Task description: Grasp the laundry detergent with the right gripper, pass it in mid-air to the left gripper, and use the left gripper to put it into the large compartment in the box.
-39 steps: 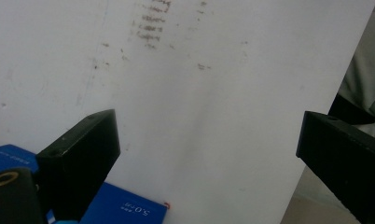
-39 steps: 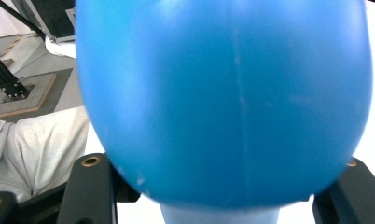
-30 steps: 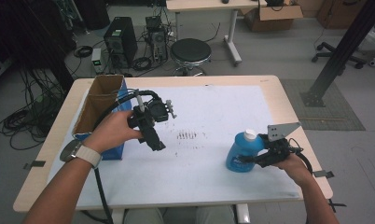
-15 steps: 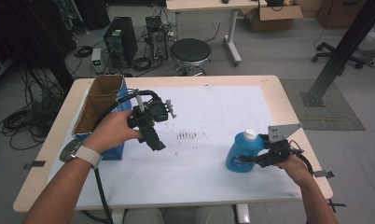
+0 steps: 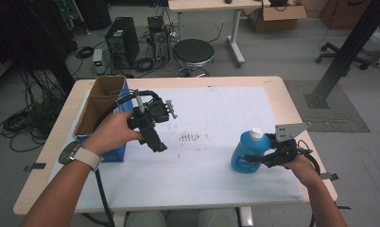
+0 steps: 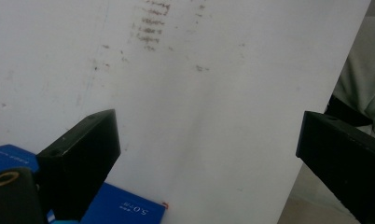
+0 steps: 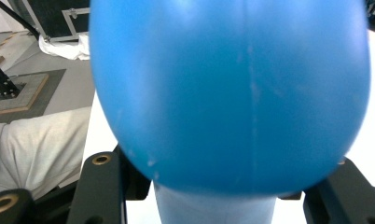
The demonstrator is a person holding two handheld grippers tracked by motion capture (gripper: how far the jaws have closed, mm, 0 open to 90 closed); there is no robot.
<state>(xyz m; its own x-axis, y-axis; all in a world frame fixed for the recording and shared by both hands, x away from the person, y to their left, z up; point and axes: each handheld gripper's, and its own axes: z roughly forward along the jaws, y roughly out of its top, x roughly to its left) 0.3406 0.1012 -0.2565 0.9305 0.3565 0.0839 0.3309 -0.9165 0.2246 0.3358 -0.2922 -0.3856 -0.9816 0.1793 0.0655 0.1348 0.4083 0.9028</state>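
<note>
Right hand-held gripper (image 5: 266,158) had just closed, pinching the blue bottle (image 5: 245,153) standing on the surface (image 5: 216,109). Left hand-held gripper (image 5: 156,142) hovered mid-surface, jaws spread, nothing between them.

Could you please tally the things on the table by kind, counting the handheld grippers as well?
Blue bottles with a white cap: 1, blue bottle, clamped in the right gripper
Open cardboard boxes with blue sides: 1, cardboard box, at the table's left edge
Handheld grippers: 2, the right gripper and the left gripper, jaws apart over the white mat
White mats: 1
Total: 5
</note>
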